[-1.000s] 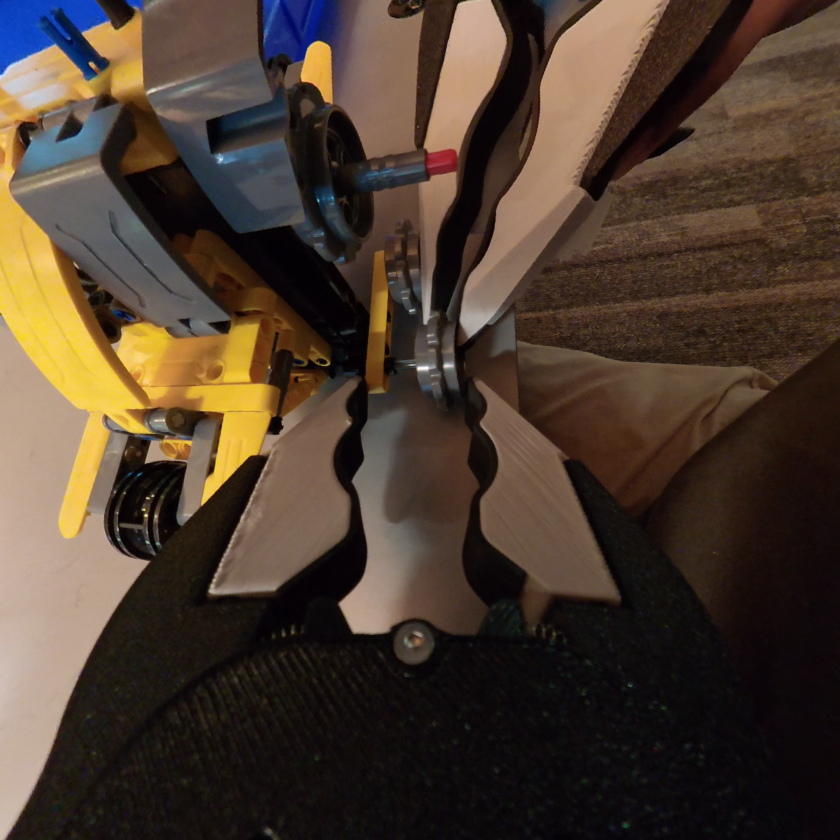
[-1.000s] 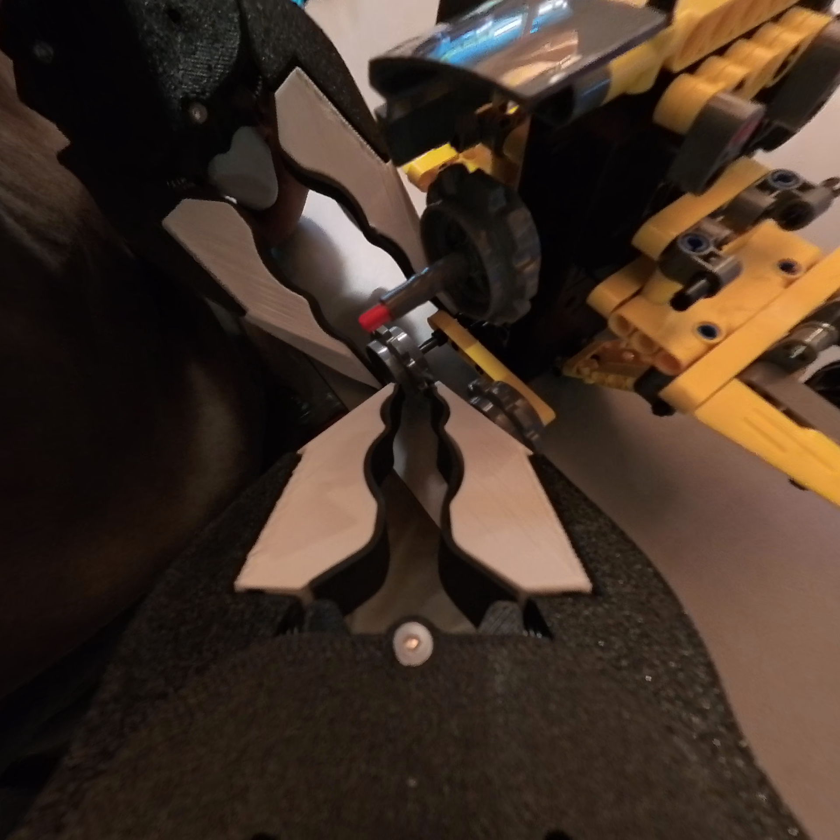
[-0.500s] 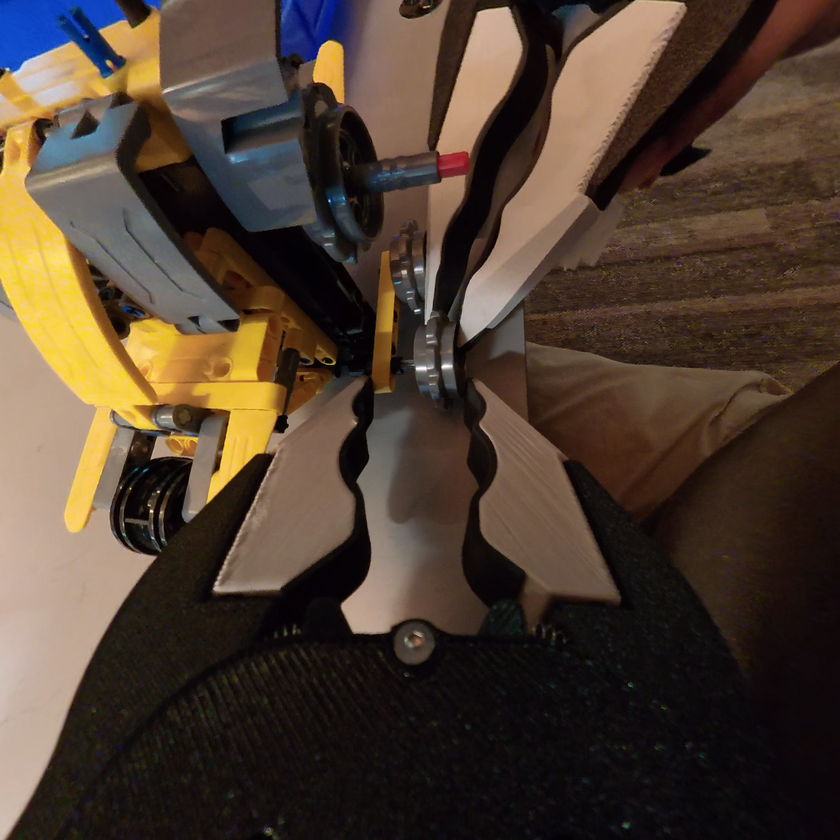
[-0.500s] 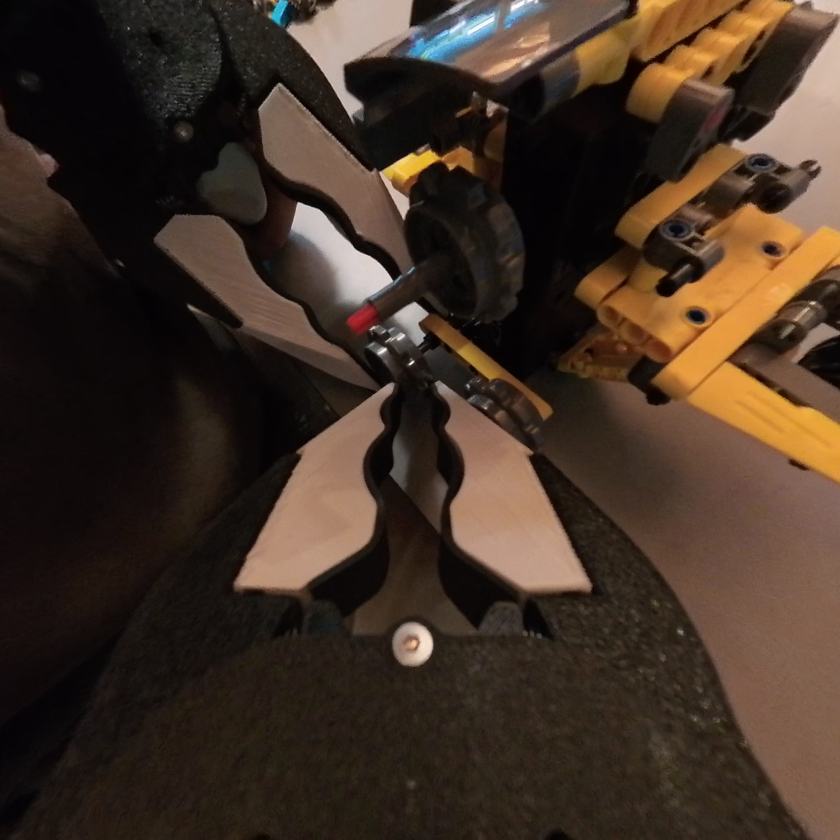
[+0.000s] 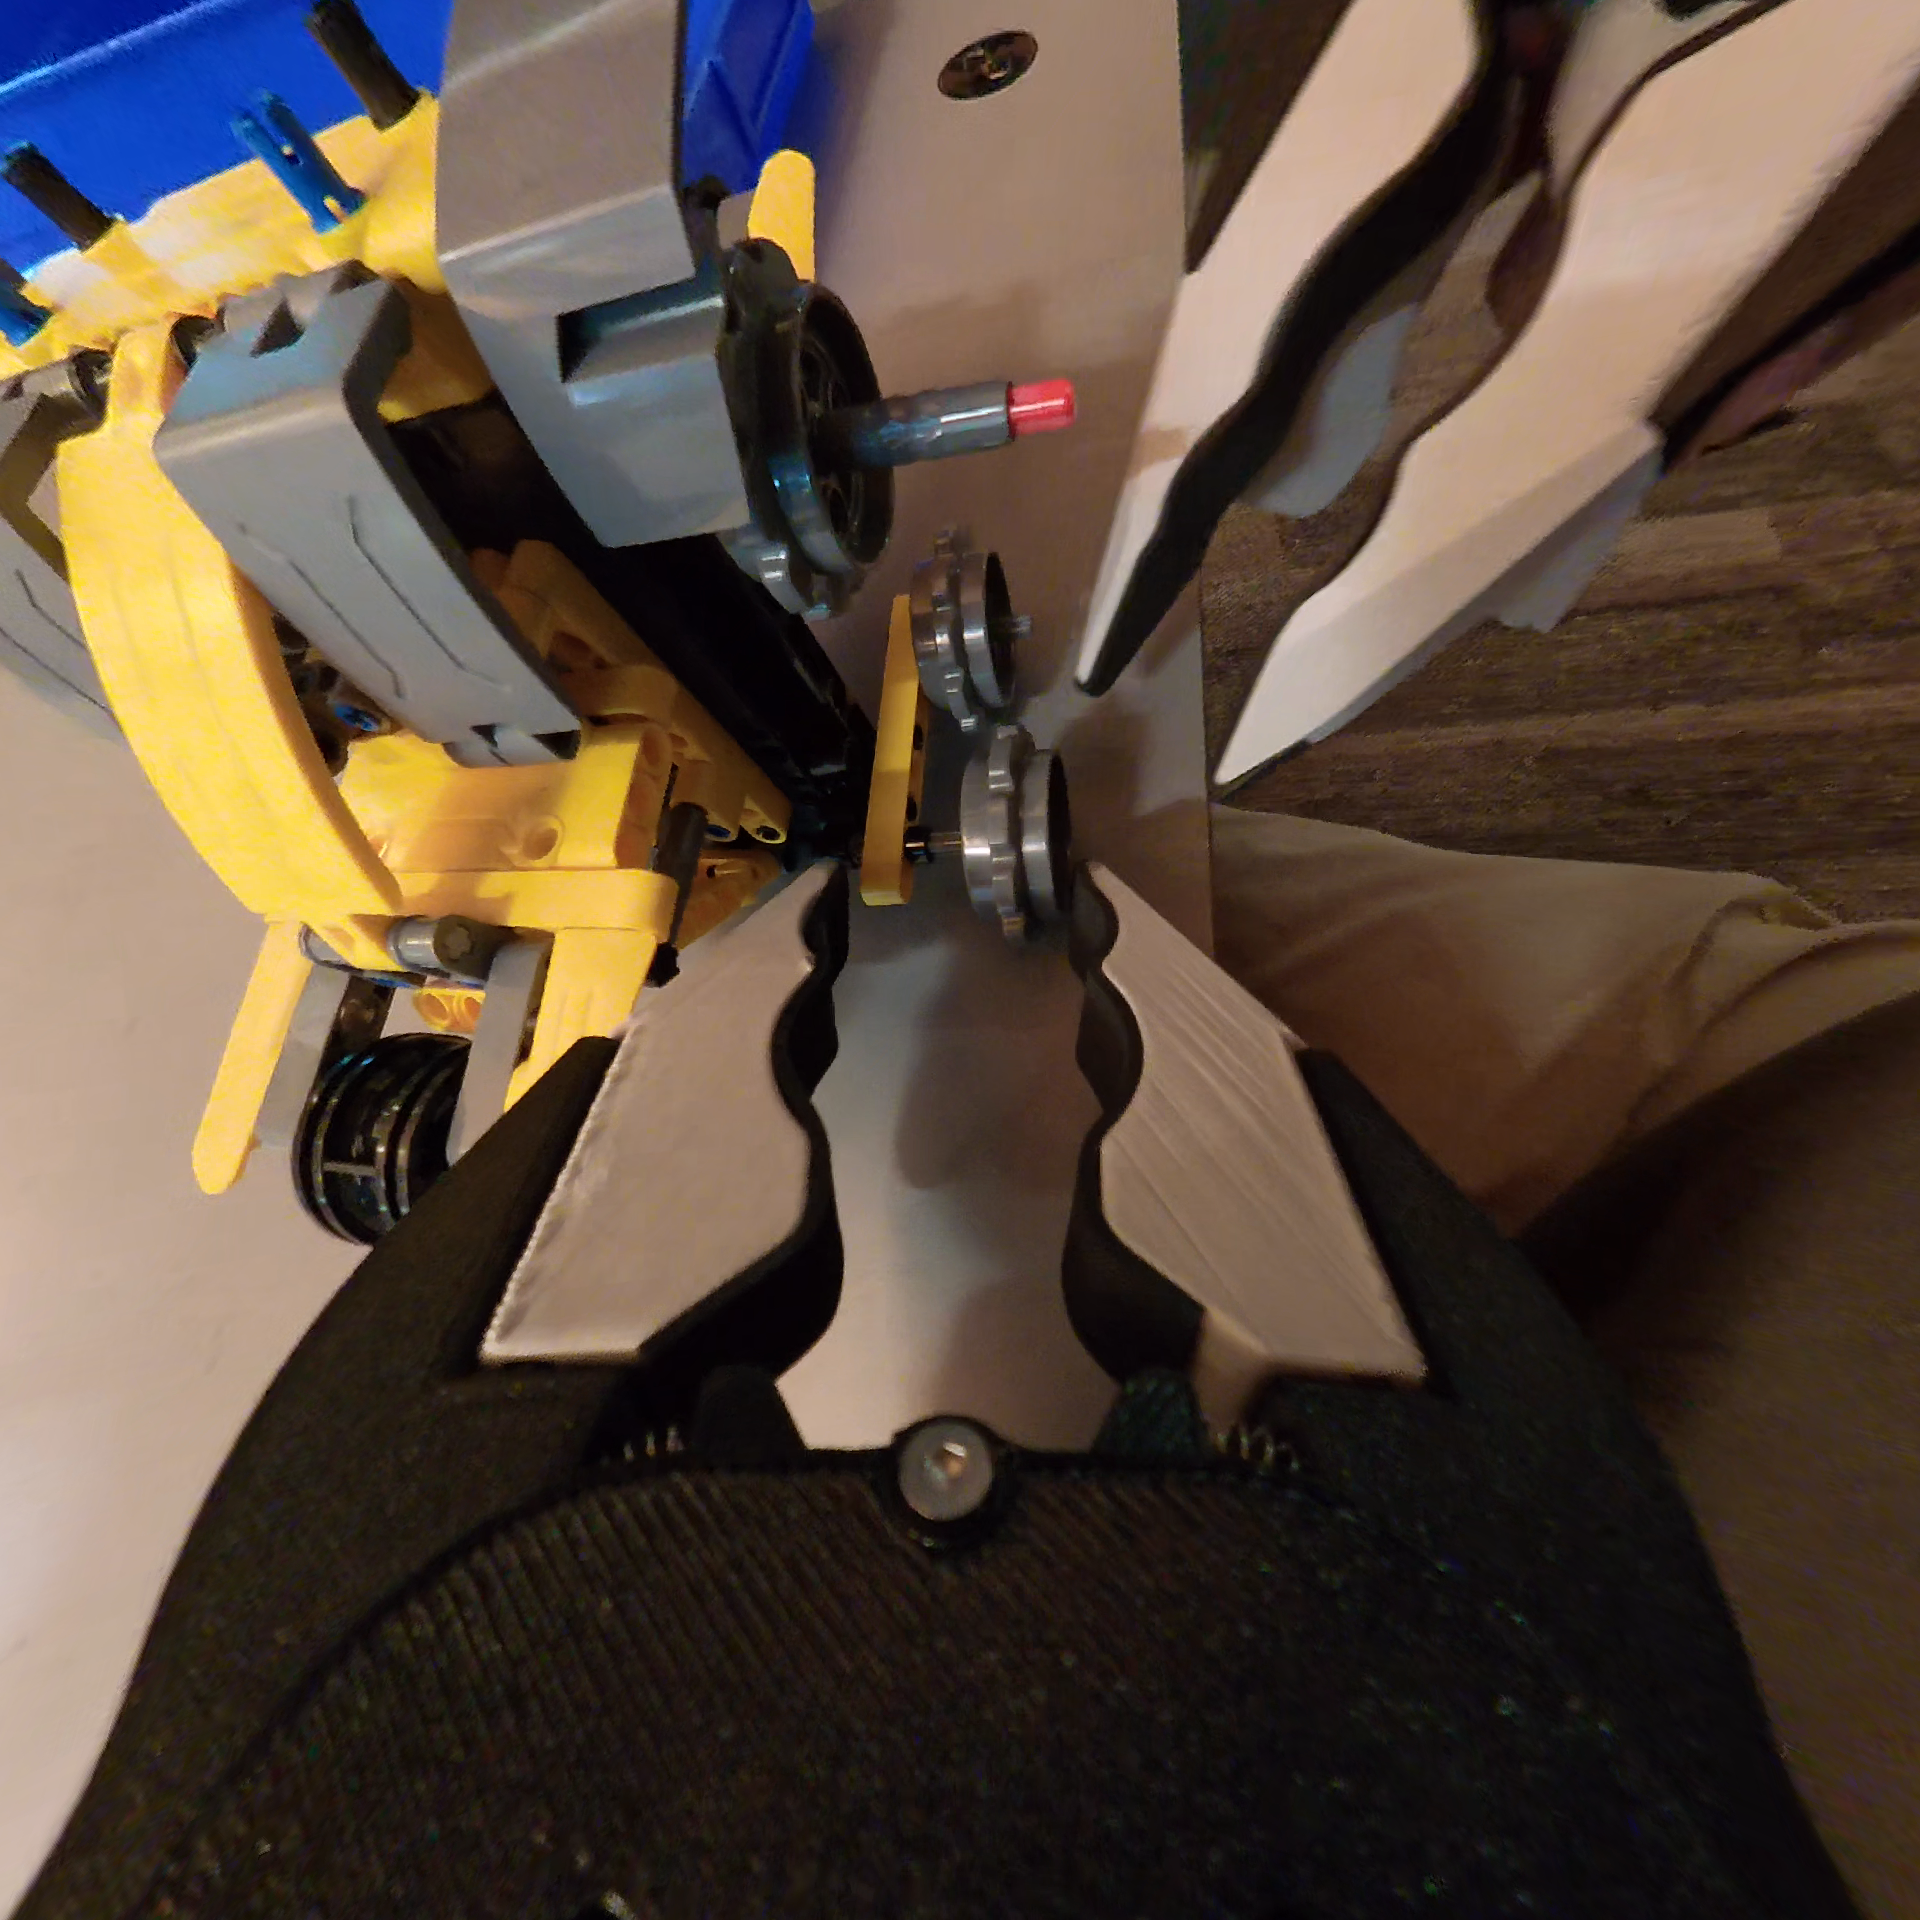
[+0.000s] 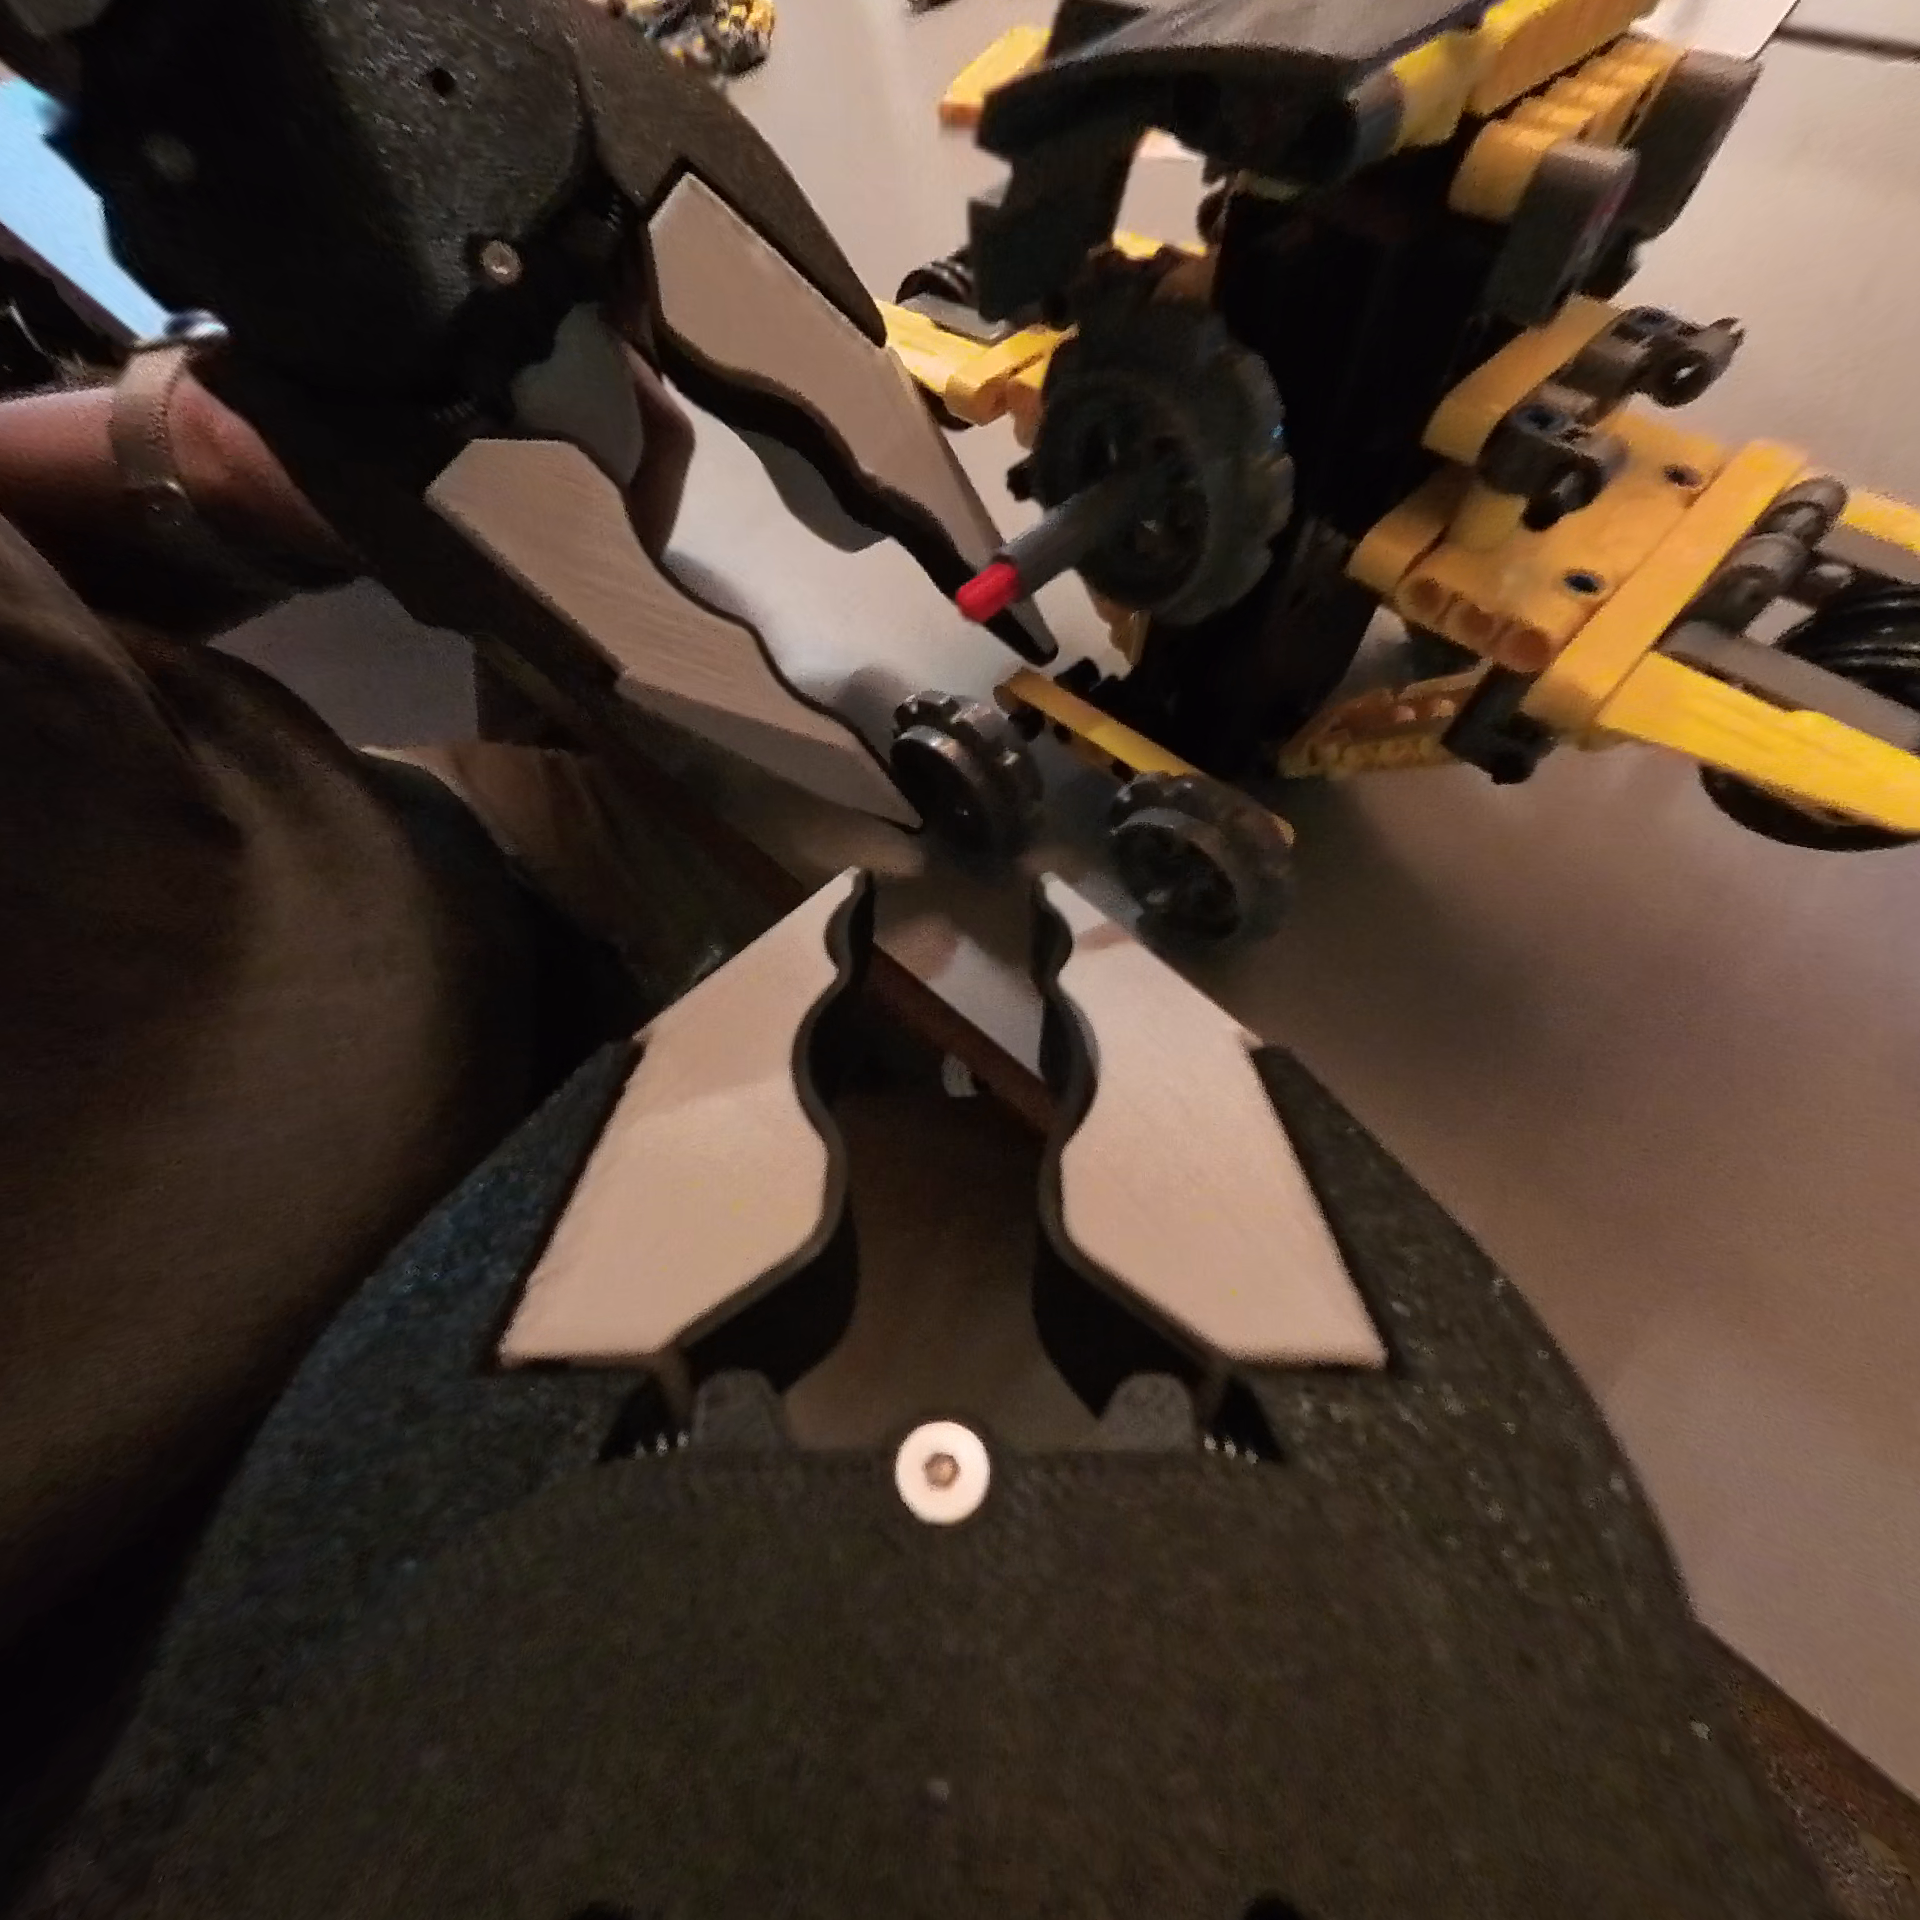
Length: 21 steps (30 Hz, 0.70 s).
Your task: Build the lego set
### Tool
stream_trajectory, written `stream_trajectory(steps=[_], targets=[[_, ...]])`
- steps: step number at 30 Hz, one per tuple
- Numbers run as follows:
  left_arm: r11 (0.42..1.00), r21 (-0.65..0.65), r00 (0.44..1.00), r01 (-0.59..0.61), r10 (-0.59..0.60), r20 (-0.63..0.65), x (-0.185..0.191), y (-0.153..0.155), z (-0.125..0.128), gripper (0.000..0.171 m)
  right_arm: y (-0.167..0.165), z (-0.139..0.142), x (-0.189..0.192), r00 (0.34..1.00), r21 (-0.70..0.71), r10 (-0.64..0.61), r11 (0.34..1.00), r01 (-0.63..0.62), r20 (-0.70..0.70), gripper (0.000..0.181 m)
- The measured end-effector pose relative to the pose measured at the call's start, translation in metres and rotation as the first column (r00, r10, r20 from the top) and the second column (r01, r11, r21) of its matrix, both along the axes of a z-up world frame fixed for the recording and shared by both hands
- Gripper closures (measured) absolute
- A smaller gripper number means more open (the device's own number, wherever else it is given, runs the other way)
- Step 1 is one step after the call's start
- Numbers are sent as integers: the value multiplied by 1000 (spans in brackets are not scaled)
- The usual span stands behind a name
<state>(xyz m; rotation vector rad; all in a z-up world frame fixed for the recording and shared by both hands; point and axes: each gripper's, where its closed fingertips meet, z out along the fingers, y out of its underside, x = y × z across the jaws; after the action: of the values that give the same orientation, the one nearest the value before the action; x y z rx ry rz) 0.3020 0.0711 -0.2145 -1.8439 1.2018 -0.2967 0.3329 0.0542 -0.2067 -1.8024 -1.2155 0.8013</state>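
A yellow and grey brick-built vehicle (image 5: 208, 675) lies on the pale table (image 5: 104, 1351); it also shows in the right wrist view (image 6: 1558, 582). A thin yellow beam (image 5: 896, 748) on its side carries two small grey gears. My left gripper (image 5: 961, 883) straddles the beam's end and the nearer gear (image 5: 1003, 842), with a fingertip against each. My right gripper (image 6: 951, 883) is open and empty, its tips just short of that gear (image 6: 961, 769). It shows open at the upper right in the left wrist view (image 5: 1158, 727). A red-tipped axle (image 5: 1039, 397) sticks out of a dark wheel hub (image 5: 810, 436).
A blue bin (image 5: 156, 125) stands behind the vehicle. The table edge runs just right of the gears, with carpet floor (image 5: 1662, 675) and a person's trouser leg (image 5: 1455, 987) beyond it. A black wheel (image 5: 374, 1132) sits at the vehicle's near end. One gripper's finger ends stand about 4 cm off the other's.
My right gripper has opened, let go of the nearer gear and drawn back from it. My left gripper keeps the same hold on the beam and gear.
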Motion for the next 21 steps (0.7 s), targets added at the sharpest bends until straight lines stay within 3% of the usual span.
stream_trajectory(steps=[10,15,21], targets=[[1000,-6,999,10,-10,31,0,-1,3,137,3,11,-1,993,176,-112,977,118,-42,152],[1000,-29,998,11,-10,63,-1,-1,6,139,6,11,-4,994,248,-108,963,107,-10,153],[999,-48,999,-10,12,40,-3,1,1,125,11,21,8,995,305,-102,947,98,0,154]])
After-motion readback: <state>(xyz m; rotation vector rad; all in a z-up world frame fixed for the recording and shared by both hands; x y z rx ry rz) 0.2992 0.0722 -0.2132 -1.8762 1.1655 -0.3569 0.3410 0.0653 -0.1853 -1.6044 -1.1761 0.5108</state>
